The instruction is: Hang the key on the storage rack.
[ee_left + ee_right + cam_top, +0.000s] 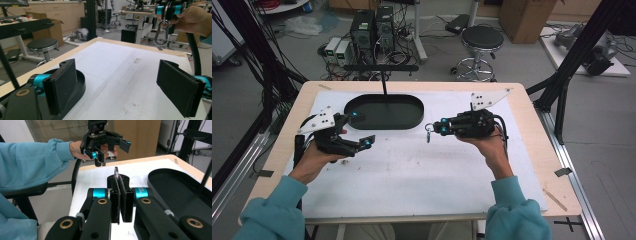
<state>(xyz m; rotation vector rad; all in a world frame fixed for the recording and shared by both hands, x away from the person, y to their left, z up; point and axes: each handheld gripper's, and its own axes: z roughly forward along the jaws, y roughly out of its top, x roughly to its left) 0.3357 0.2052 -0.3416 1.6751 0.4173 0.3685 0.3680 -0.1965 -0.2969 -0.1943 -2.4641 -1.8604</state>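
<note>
A silver metal carabiner (428, 133) hangs from my right gripper (435, 128), which is shut on its top end above the middle of the white mat (412, 165). In the left gripper view the carabiner (161, 32) dangles from that gripper (168, 10) at the upper right. In the right gripper view the pads meet around the carabiner's thin metal edge (116, 172). My left gripper (363, 129) is held above the mat's left side with its jaws wide apart and nothing between them. Its black pads (62, 85) stand far apart in its own view.
A black oval tray (397, 112) lies at the mat's back left, and a thin post with a cross bar (381, 67) rises from it. The tray's rim (160, 173) is close to the right gripper. A stool (482, 37) and computers stand on the floor beyond the table.
</note>
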